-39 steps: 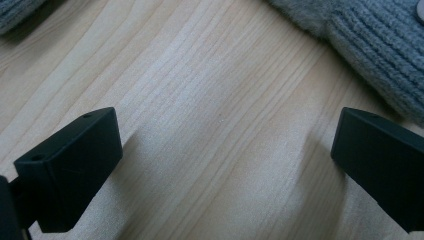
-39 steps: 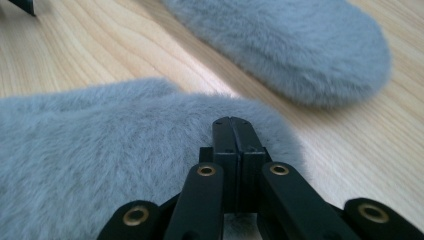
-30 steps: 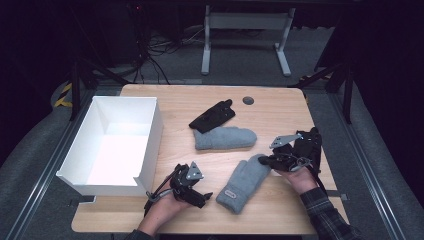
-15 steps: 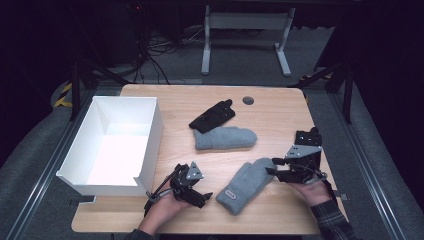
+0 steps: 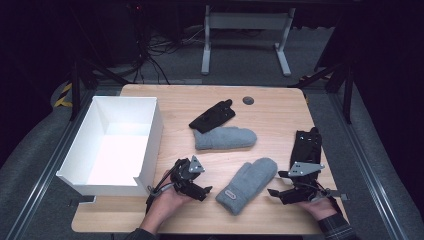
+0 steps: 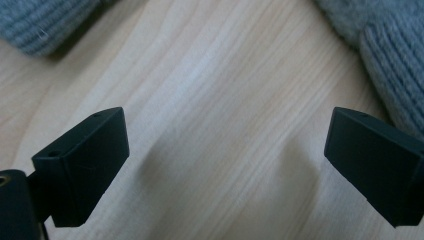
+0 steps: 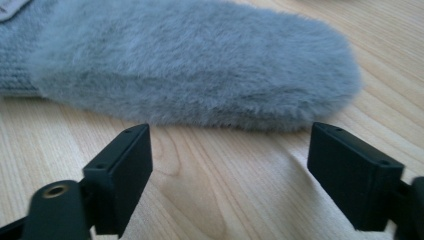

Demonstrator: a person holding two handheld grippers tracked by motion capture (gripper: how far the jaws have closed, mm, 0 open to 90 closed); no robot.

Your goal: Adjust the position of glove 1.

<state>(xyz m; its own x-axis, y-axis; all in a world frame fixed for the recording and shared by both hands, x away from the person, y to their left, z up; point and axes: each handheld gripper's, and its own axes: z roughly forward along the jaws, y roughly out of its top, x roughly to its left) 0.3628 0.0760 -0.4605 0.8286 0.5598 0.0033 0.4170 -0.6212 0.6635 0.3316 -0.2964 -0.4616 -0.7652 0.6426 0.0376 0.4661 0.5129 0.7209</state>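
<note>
Two grey mittens lie on the wooden table: one (image 5: pixel 225 137) mid-table, the other (image 5: pixel 247 182) nearer me, fluffy side up (image 7: pixel 190 60). One black glove (image 5: pixel 212 116) lies behind the far mitten, another (image 5: pixel 306 145) near the right edge. My right gripper (image 5: pixel 276 183) (image 7: pixel 230 170) sits low just right of the near mitten's rounded end. Its jaws have just been opening and stand open, bare wood between them. My left gripper (image 5: pixel 204 191) (image 6: pixel 225 165) rests open over bare wood left of that mitten's knitted cuff (image 6: pixel 395 65).
A white open box (image 5: pixel 150 137) stands at the table's left side. A small dark round disc (image 5: pixel 248 100) is set in the table's far edge. A metal stand and cables sit on the floor beyond.
My right gripper has drawn back toward me from the black glove at the right edge, leaving it lying there, and its jaws have opened. The left gripper has stayed put.
</note>
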